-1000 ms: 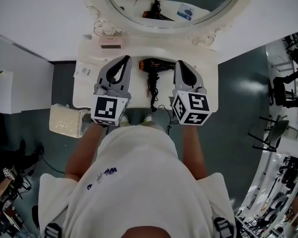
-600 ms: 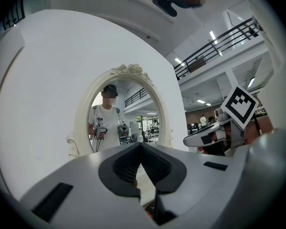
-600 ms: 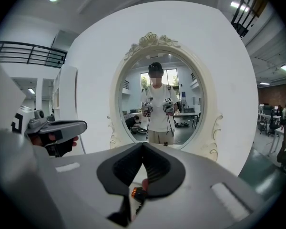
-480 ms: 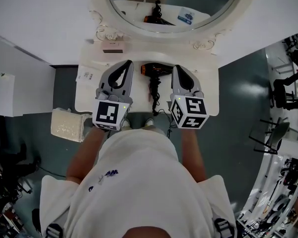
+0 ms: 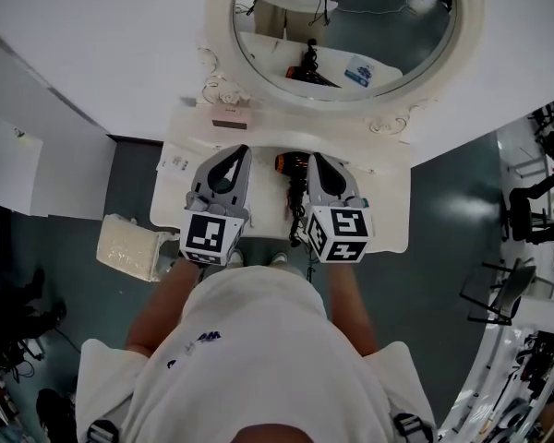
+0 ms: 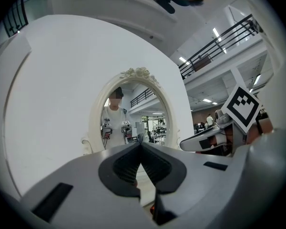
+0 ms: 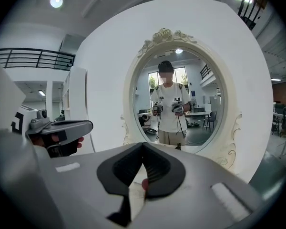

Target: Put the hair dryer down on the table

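Observation:
A black hair dryer (image 5: 293, 168) with an orange end lies on the white dressing table (image 5: 388, 201), its cord trailing toward the front edge. My left gripper (image 5: 234, 151) hovers just left of it, jaws shut and empty. My right gripper (image 5: 315, 159) sits close against the dryer's right side, also shut with nothing in it. In the left gripper view the left gripper (image 6: 140, 145) points at the oval mirror (image 6: 133, 111), with the right gripper (image 6: 207, 140) alongside. In the right gripper view the right gripper (image 7: 143, 145) faces the mirror (image 7: 178, 97).
A pink box (image 5: 231, 118) stands at the table's back left and a printed card (image 5: 176, 164) lies near its left edge. A beige padded stool (image 5: 131, 247) sits on the floor to the left. Chairs and stands crowd the far right.
Both grippers have moved forward over the table toward the mirror. The right one has drawn in closer to the hair dryer. The dryer itself has stayed put.

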The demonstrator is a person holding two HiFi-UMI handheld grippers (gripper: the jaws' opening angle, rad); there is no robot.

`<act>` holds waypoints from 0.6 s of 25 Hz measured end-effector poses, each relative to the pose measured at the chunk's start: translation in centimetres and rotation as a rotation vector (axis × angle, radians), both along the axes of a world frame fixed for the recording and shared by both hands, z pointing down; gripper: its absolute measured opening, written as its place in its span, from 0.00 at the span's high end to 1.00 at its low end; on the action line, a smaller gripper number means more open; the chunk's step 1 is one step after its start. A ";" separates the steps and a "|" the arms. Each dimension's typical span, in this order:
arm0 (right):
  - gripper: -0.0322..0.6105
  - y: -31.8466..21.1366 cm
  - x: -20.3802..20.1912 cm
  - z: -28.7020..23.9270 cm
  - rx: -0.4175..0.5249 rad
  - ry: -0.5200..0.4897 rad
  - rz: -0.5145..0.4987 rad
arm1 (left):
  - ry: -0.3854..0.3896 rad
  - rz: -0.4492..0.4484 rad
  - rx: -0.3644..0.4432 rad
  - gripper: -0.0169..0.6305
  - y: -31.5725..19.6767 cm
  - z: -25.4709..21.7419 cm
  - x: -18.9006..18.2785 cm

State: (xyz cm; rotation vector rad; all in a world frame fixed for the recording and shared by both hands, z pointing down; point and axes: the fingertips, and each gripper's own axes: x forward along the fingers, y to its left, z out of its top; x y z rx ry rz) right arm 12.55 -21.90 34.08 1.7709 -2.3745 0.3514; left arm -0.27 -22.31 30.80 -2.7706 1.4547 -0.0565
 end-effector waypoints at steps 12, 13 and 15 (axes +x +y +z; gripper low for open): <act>0.93 -0.3 -2.8 -0.1 -0.003 0.005 -0.047 | 0.021 -0.041 -0.004 0.96 0.5 -0.1 -2.6; 0.93 -0.2 -2.8 0.0 -0.005 0.007 -0.046 | 0.022 -0.040 0.000 0.96 0.5 -0.2 -2.5; 0.93 -0.1 -2.7 0.2 -0.008 0.010 -0.043 | 0.025 -0.035 -0.002 0.96 0.5 -0.2 -2.3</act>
